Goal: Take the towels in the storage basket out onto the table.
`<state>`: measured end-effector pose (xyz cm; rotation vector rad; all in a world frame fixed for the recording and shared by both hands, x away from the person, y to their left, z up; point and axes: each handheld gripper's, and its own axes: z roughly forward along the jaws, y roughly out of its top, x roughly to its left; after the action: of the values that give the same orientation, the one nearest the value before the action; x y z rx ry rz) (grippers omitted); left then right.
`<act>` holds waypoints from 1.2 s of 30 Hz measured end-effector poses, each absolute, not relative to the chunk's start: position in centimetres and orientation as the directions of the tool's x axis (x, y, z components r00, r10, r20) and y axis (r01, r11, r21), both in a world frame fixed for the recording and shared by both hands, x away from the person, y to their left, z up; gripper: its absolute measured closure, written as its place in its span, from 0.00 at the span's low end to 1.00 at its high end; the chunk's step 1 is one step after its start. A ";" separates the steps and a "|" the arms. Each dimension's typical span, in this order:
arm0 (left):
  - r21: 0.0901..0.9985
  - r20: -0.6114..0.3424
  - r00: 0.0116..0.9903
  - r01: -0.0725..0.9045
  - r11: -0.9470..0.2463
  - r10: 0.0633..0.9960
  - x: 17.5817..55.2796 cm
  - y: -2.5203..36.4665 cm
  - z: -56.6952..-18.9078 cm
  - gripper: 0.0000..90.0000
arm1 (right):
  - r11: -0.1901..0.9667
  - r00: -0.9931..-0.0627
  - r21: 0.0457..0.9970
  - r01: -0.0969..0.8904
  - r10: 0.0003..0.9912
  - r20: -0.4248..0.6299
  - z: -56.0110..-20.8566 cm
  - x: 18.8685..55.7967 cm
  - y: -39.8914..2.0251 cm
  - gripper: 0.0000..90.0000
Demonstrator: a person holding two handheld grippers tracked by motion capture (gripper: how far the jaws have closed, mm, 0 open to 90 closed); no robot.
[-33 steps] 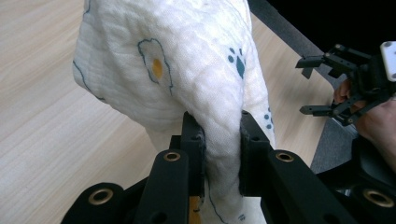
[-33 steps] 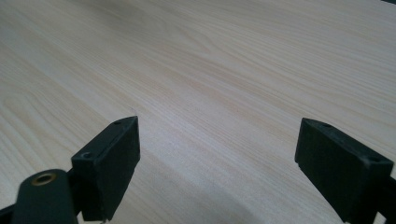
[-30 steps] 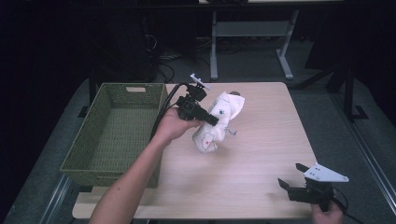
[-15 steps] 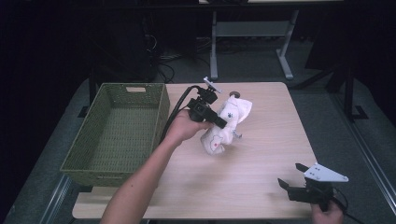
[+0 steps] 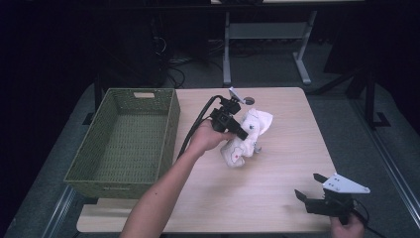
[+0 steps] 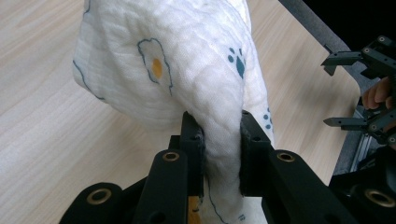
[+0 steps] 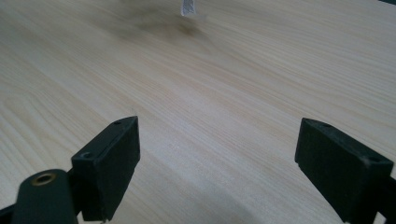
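cloth [image 6: 187,60]: top cut off by frame edge | small white piece [image 7: 188,8] beyond right hand-held gripper [image 7: 219,163]: blurred, cropped, unidentifiable

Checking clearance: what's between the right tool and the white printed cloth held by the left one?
Bare light wooden tabletop, seen in the high view, between the right tool and the white printed cloth.

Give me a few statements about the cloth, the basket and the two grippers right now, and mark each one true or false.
1. The left gripper is shut on the white cloth. True.
2. The right gripper holds a corner of the cloth. False: its jaws stand wide apart over bare table.
3. The green basket has the cloth in it. False: the cloth is outside it, over the table to its right.
4. The cloth has small printed pictures on it. True.
5. The right gripper is near the table's front right corner. True.
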<state>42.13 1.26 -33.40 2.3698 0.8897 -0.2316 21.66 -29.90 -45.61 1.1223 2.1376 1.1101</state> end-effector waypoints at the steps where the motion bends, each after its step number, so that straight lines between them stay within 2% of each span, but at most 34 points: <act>1: 0.468 -0.352 0.759 0.649 -0.600 0.547 42.2 1.2 -33.5 0.84 | 0.332 -0.549 0.831 0.446 0.835 -0.039 -45.6 21.7 -29.9 0.15; 36: 0.417 -0.408 0.694 0.719 -0.556 0.593 42.8 -0.9 -39.8 0.81 | 0.334 -0.554 0.831 0.446 0.832 -0.037 -45.7 21.7 -29.9 0.15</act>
<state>42.82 -0.93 -39.77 2.3394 1.0023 -0.2959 21.71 -29.87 -45.66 1.1202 2.1425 1.1169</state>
